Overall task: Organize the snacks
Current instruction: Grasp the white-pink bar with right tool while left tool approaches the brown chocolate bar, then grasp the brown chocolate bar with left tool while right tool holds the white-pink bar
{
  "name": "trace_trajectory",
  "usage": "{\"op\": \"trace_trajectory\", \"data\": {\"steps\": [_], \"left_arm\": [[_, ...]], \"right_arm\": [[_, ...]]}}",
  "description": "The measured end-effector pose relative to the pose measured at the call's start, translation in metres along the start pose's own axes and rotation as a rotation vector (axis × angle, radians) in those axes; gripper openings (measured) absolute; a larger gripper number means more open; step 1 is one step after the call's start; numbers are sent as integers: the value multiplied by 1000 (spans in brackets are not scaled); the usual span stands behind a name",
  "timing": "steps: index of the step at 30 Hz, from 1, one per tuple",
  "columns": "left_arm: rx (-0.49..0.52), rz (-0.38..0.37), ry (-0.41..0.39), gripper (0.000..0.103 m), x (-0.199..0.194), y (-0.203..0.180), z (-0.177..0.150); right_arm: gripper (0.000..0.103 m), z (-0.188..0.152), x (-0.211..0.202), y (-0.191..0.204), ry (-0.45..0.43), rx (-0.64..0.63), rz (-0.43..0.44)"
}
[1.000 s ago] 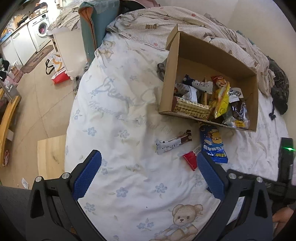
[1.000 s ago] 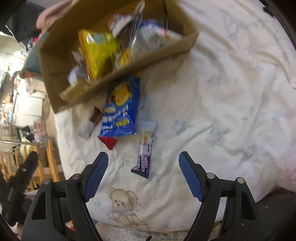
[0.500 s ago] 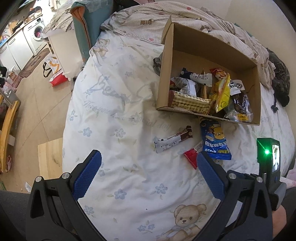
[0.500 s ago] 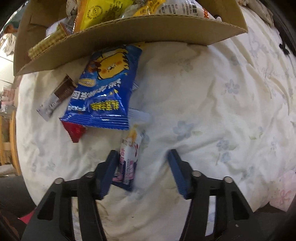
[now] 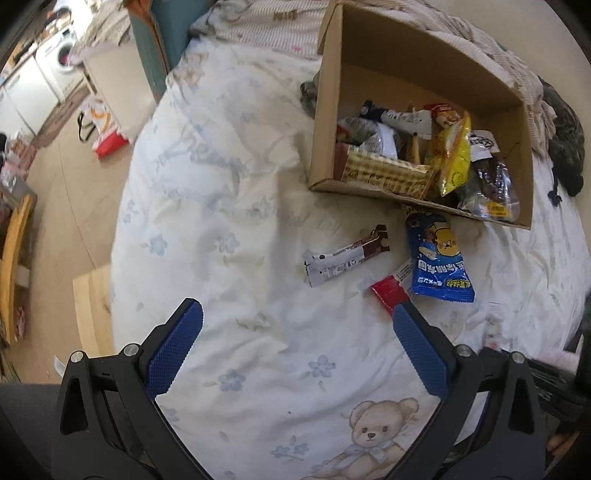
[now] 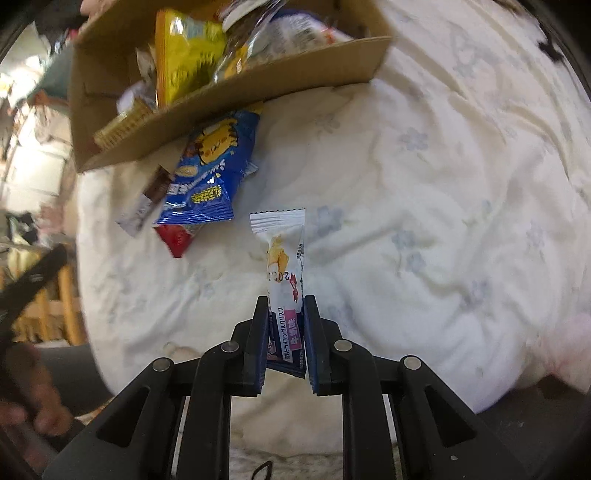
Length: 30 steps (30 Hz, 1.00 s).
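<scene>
My right gripper (image 6: 285, 306) is closing its jaws on a white and purple snack bar (image 6: 282, 254), whose lower end sits pinched between the pads, lifted off the bedspread. A cardboard box (image 5: 325, 122) (image 6: 236, 92) full of snack packets lies on the bed. In front of it lie a blue snack bag (image 5: 439, 258) (image 6: 210, 173), a red packet (image 5: 386, 295) (image 6: 177, 238) and a brown and white chocolate bar (image 5: 343, 258) (image 6: 147, 203). My left gripper (image 5: 297, 317) hangs open above the bedspread, just short of the chocolate bar, its right pad next to the red packet.
The bed carries a white floral quilt with a teddy bear print (image 5: 373, 432). A checked blanket (image 5: 266, 33) and dark clothing (image 5: 565, 147) lie behind and right of the box. The bed's left edge drops to a wooden floor (image 5: 74, 206) with a red and white bag (image 5: 103, 129).
My right gripper went from wide open to shut on the white and purple bar and lifted it off the quilt. My left gripper sank a little toward the loose snacks.
</scene>
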<state>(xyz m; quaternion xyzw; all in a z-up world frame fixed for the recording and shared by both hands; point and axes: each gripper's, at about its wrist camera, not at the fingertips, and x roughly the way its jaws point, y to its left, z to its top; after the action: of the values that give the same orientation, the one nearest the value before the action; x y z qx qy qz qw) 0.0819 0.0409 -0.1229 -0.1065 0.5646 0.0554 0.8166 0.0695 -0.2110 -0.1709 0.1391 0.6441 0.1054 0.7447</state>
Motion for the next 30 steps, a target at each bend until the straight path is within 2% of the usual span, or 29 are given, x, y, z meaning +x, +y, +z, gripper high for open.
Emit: {"op": "trace_trajectory", "data": {"steps": [5,9,14,17,22,23,24,27,30], "left_arm": [[58,34,-6,102,11,-14,7],[132,83,-8,102,26,-24,15],[190,72,2,100,42,-33,26],[261,49,40,81,59,-47,30],[347,61,26,69,77,-64,34],[354,60,32,65,81,-65,34],[360,59,41,56,86,-65,35],[378,50,66,43,99,-65,34],[405,40,49,32,100,-66,29]], "right_arm": [[18,8,-29,-18,-94,68,64],[18,11,-36,-23,-116,100,90],[18,18,-36,-14,-110,105,111],[18,22,-41,-15,-114,108,124],[18,25,-34,-3,-125,98,107],[18,24,-34,-4,-126,99,103],[18,24,-33,-4,-124,102,106],[18,24,-34,-5,-126,108,110],[18,24,-37,-6,-132,109,112]]}}
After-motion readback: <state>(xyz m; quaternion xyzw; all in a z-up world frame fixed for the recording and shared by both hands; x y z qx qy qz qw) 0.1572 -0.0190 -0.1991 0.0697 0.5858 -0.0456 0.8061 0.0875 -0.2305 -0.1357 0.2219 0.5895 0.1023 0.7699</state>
